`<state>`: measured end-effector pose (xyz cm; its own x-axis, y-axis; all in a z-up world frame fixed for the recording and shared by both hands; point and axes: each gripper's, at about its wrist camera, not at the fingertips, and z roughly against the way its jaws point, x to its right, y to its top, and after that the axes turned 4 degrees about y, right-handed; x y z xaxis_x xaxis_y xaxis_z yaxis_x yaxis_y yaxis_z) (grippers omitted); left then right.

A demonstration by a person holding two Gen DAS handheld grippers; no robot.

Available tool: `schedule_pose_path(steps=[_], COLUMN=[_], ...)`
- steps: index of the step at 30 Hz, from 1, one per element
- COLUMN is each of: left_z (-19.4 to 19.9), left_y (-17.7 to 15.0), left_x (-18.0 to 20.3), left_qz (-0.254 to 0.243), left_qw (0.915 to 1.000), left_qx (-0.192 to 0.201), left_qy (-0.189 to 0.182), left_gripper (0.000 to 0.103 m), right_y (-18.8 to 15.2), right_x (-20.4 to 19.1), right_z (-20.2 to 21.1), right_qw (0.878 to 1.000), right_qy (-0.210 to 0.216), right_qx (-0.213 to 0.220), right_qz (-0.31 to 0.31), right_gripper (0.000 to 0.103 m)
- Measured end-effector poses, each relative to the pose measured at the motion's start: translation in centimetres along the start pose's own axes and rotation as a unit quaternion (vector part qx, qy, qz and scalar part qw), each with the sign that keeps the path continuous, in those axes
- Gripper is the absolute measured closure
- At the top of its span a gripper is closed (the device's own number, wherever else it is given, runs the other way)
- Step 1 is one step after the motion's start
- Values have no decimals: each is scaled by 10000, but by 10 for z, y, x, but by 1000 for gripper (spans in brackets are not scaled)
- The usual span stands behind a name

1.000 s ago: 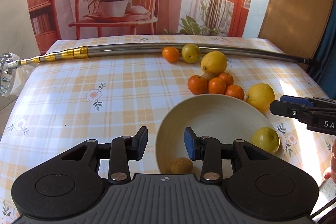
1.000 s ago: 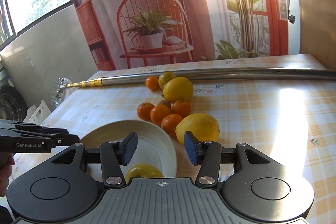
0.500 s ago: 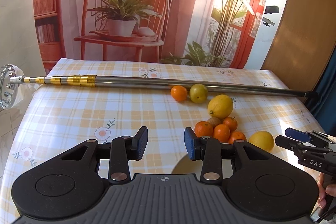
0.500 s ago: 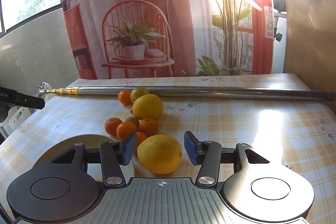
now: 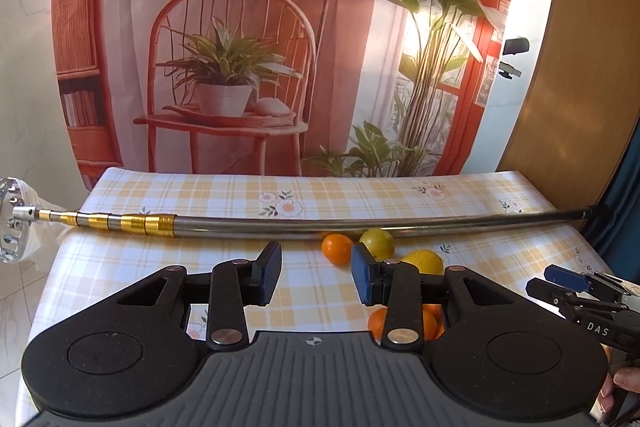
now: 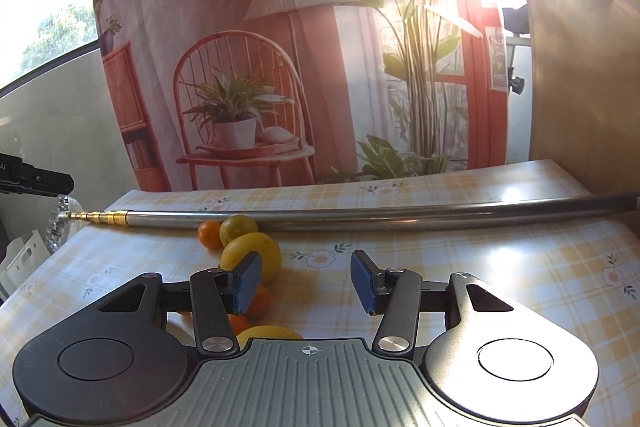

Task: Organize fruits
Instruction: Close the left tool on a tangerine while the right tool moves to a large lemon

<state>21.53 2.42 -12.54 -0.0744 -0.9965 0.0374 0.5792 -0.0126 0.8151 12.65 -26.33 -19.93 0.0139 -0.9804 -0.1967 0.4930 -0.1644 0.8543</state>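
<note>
Blue-padded jaws of the left gripper [image 5: 316, 277] and right gripper [image 6: 306, 283] stood apart, empty — between picks, I judged — next needing descent onto the lemon [image 6: 256, 254].

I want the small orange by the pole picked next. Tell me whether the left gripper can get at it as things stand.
Probably yes. The left gripper is open and empty, and the small orange lies just beyond its right finger, bare cloth before it. The green-yellow fruit and the metal pole crowd its far side, so come from the near side.
</note>
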Motion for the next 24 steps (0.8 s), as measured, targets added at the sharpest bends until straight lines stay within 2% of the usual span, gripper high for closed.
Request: schedule_pose_path(steps=[5,16,24], left_z=[-13,-61,-91], left_y=[5,-22,-39], left_x=[1,20,35], left_qz=[24,-274,-611], left_qw=[9999,9960,9892], left_qx=[-138,-761,-1131], left_qy=[-56,-392,-700], left_gripper=[61,61,61], right_y=[-5,-14,-17], right_x=[2,12,13], right_z=[-6,-9,-12], right_qw=[9998,9982,9975], right_qy=[86,21,57], right_qx=[-112,-302,-374], right_qz=[-112,-523,-595], right_gripper=[57,56,56])
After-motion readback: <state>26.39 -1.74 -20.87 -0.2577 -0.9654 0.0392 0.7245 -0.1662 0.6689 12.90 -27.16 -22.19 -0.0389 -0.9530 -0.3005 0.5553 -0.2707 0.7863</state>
